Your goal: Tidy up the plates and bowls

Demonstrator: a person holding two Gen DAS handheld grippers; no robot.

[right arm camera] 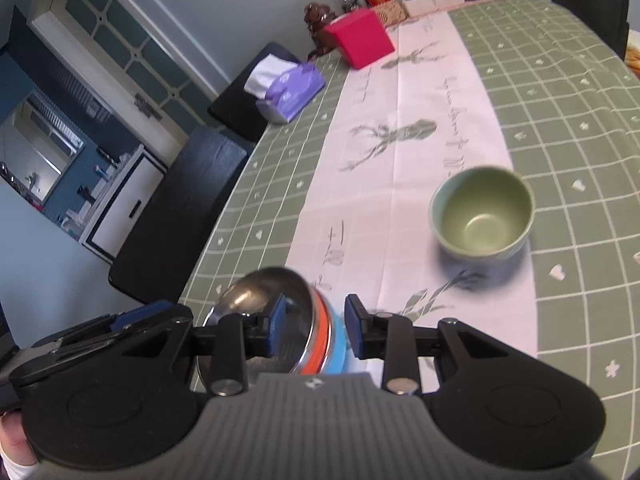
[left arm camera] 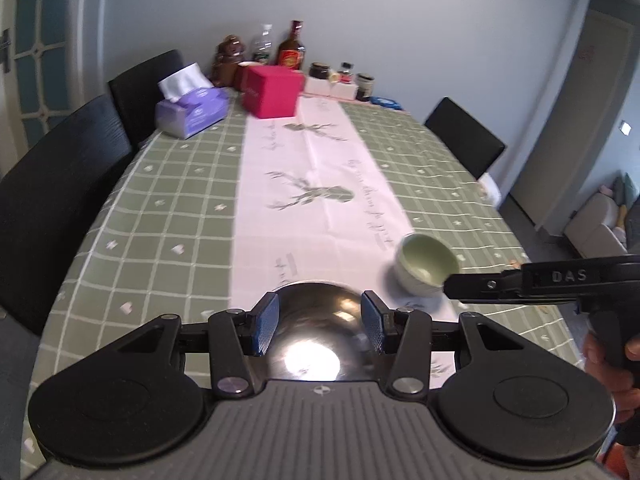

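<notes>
A shiny steel bowl sits at the near edge of the table, nested on an orange and a blue bowl. My left gripper is open, its blue pads on either side of the steel bowl, above it. My right gripper is open, its jaws straddling the right rim of the stack. A pale green bowl stands upright and empty to the right on the white runner; it also shows in the left wrist view, behind the right gripper's finger.
A purple tissue box, a red box, bottles and jars stand at the far end. Black chairs line the left side, one is at the far right. The table has a green checked cloth.
</notes>
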